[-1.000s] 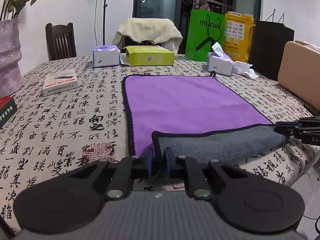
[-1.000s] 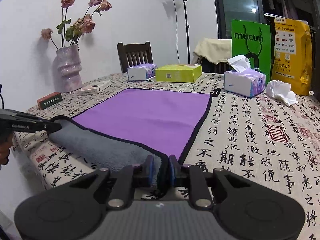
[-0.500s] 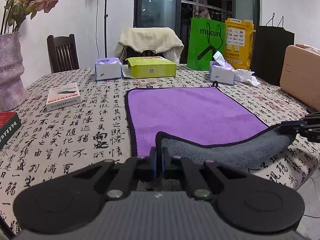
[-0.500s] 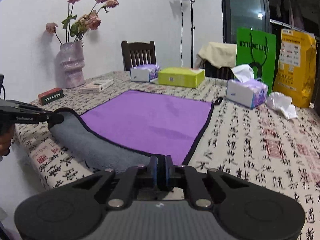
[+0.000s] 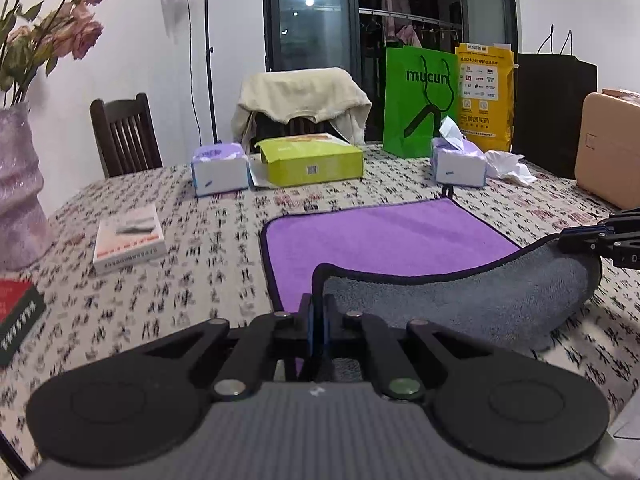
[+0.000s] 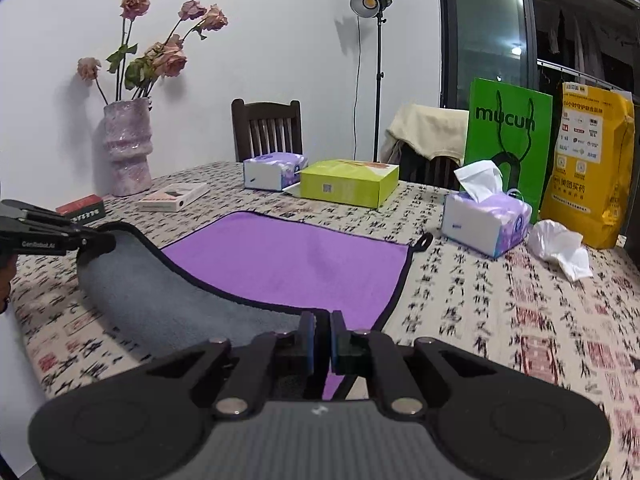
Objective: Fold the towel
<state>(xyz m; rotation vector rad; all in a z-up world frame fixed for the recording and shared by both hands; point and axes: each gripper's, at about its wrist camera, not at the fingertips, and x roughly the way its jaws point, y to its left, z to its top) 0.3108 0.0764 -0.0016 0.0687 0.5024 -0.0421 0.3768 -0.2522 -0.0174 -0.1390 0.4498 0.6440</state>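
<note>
At upper left of my right view I see a vase [image 6: 127,148] of roses; mid-frame, a yellow-green box [image 6: 349,182]; far right, two tissue packs (one spilling) [image 6: 486,216].

Green bag [image 6: 507,136] reads "mucun" (hand-held gripper [image 6: 98,243]: "GenRobot.AI")

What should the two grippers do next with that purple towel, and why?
Probably carry the lifted near edge forward toward the far edge. The left gripper and right gripper each pinch a near corner of the towel, its grey underside already curling over the flat purple half.
</note>
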